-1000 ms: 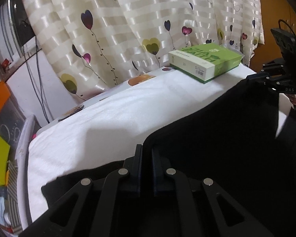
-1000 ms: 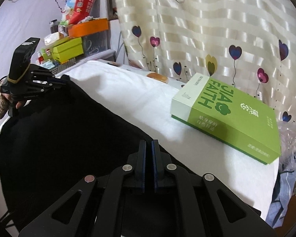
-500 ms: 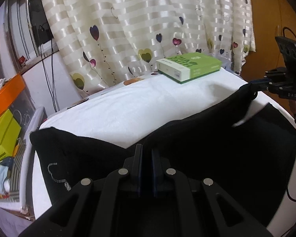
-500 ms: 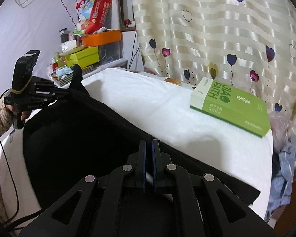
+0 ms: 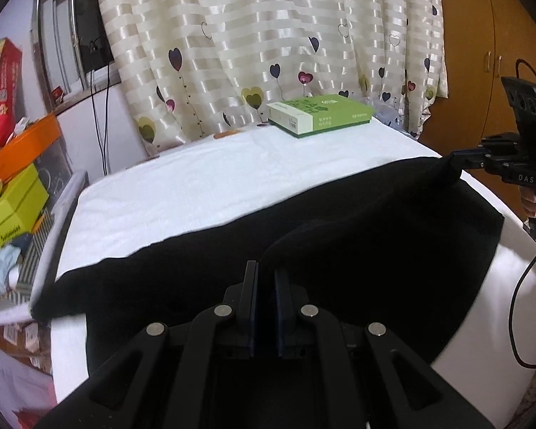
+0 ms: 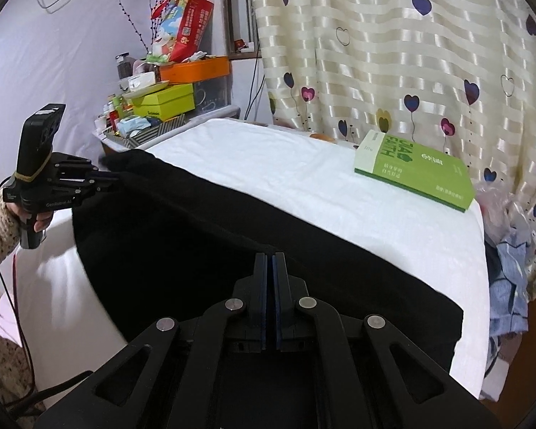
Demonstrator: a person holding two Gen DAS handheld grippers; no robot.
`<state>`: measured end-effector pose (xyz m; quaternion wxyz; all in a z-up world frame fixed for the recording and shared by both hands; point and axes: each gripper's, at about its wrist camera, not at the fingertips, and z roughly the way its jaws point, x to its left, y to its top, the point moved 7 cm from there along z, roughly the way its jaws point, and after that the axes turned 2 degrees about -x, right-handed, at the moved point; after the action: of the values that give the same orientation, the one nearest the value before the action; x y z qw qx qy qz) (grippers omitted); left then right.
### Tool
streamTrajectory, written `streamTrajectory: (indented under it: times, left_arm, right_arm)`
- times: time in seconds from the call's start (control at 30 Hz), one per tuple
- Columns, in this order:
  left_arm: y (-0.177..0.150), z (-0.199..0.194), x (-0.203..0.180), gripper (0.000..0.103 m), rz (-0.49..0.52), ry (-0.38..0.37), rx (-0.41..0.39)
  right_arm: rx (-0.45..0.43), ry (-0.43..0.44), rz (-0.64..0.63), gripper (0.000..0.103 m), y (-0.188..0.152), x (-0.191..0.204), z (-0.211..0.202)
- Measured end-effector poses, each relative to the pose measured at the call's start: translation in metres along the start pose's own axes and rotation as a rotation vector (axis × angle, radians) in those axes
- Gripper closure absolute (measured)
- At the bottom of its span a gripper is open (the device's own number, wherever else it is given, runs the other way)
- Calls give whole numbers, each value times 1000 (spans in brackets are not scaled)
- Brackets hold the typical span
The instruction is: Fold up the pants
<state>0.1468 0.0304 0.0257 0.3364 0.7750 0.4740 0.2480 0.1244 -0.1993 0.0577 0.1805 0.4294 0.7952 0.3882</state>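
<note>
Left gripper (image 5: 265, 273) clamped on black pants (image 5: 339, 236) (fold pinched at 6 o'clock). Right gripper (image 6: 269, 266) likewise closed on pants edge. Pants spread over near half of white table cover (image 5: 203, 193). Green box (image 5: 319, 114) seen at 12 o'clock, curtain (image 5: 268, 35) behind.

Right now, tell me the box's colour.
Green with a white end; the box shows best in the right wrist view.

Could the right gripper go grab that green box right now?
Probably not yet. The right gripper is shut on the black pants, so it is busy. The green box lies farther back on the white cover, with nothing in between.
</note>
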Motion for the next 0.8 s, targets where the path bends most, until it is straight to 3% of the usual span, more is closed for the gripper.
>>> streamTrajectory:
  times: [0.33, 0.8]
  left_arm:
    - [-51, -24, -28, 94, -41, -13, 27]
    - [-84, -38, -54, 94, -54, -12, 60]
  right_arm:
    - [33, 8, 54, 100, -50, 18, -16]
    - [100, -23, 59, 100, -88, 34, -20]
